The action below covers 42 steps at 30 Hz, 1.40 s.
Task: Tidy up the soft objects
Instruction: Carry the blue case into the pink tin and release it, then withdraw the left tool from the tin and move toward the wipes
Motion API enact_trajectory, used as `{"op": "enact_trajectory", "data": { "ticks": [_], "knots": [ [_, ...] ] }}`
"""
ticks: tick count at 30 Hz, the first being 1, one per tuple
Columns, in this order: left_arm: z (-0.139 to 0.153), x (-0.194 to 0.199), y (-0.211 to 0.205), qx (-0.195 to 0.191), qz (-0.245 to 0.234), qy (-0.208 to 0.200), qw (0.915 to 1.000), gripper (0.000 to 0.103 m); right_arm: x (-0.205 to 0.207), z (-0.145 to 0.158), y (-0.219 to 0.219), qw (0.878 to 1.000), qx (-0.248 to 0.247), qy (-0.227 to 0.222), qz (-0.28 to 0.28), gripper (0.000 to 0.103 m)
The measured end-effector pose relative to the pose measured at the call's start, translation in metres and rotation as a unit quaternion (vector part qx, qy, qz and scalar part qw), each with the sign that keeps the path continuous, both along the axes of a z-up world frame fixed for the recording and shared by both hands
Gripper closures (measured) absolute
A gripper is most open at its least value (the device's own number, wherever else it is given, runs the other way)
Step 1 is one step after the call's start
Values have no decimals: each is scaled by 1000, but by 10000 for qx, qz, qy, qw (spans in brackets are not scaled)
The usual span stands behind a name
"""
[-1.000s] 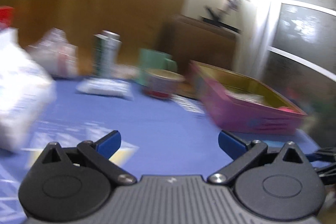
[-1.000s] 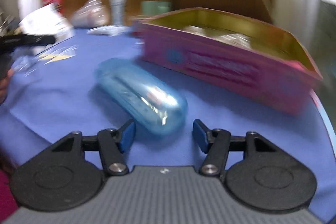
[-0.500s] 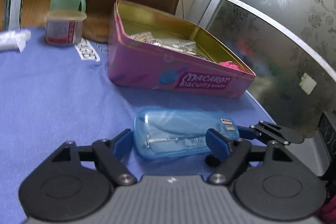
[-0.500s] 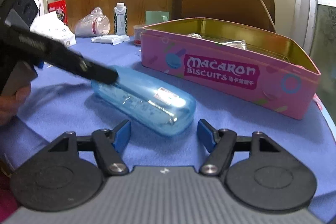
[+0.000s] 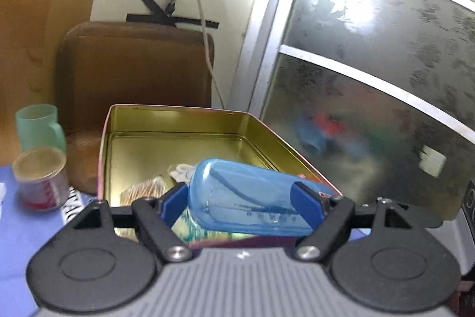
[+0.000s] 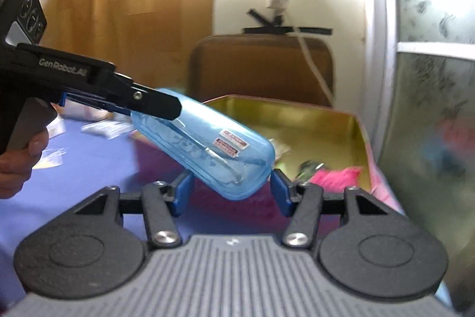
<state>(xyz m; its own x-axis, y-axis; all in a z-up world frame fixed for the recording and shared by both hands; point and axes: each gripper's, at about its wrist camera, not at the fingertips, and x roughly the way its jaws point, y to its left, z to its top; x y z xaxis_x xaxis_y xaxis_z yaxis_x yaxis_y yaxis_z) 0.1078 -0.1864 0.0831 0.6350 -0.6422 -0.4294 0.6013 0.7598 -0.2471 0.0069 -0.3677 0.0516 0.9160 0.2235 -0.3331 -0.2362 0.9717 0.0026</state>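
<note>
My left gripper (image 5: 240, 202) is clamped across one end of the translucent blue case (image 5: 252, 198), holding it in the air above the near edge of the open biscuit tin (image 5: 178, 121). My right gripper (image 6: 230, 192) brackets its other end (image 6: 207, 144); I cannot tell whether those pads touch. I judge the shell light, stiff and slick, so gripping its narrow width near the middle suits it best.

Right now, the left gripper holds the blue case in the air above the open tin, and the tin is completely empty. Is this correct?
Not fully. The left gripper does hold the blue case above the open tin, but the tin is not empty. The right wrist view shows a pink fluffy thing inside it, and the left wrist view shows packets on its floor.
</note>
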Motion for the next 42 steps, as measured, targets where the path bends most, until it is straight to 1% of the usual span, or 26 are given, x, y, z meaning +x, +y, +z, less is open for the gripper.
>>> {"op": "enact_trajectory", "data": {
  "ticks": [2,4,5,6,8,9,10,11,12,13,14,15,18,21,25,29,34,38,42],
  "knots": [
    [-3,19,-7,-29,74,170,9998,25,20,1,-7,9998,6,159,-86,44],
    [-9,38,-14,-48,147,346,9993,23,38,0,-17,9992,120,362,-87,44],
    [-12,47,-18,-39,190,432,9989,21,48,0,-21,9986,185,485,-73,44],
    [-15,52,-21,-4,234,490,9985,17,56,0,-24,9978,311,578,-48,44],
    [-19,65,-29,146,368,540,9978,12,72,0,-29,9962,390,783,-61,44],
    [-22,70,-34,242,453,489,9975,10,80,-1,-27,9958,348,832,-135,45],
    [-23,73,-38,329,525,432,9971,10,86,-2,-25,9961,218,797,-301,43],
    [-25,76,-42,420,615,376,9965,10,90,-4,-20,9962,-31,682,-539,42],
    [-27,76,-43,445,672,354,9961,10,95,-7,-14,9948,-345,531,-803,42],
    [-28,76,-43,421,707,363,9959,10,99,-11,-11,9928,-540,439,-976,42],
    [-29,75,-42,394,710,385,9960,10,101,-14,-8,9916,-616,402,-1066,42],
    [-30,74,-42,382,707,397,9960,10,101,-17,-8,9911,-576,400,-1131,43],
    [-33,68,-41,501,734,339,9955,9,92,-24,-10,9920,-296,369,-1171,43],
    [-32,59,-40,574,770,310,9949,9,81,-25,-9,9920,-223,290,-1210,43],
    [-25,45,-38,602,777,241,9949,9,63,-19,-1,9921,-93,164,-1244,42],
    [-16,21,-31,647,812,39,9946,9,56,-11,3,9922,51,75,-1247,42],
    [-11,-5,-22,770,843,-138,9934,7,45,-11,4,9911,165,22,-1320,42],
    [-10,-24,-10,860,994,-273,9910,3,30,-11,5,9888,385,-11,-1445,41],
    [-12,-42,8,875,1192,-342,9884,0,14,-14,7,9846,674,1,-1612,31]
  ]
}}
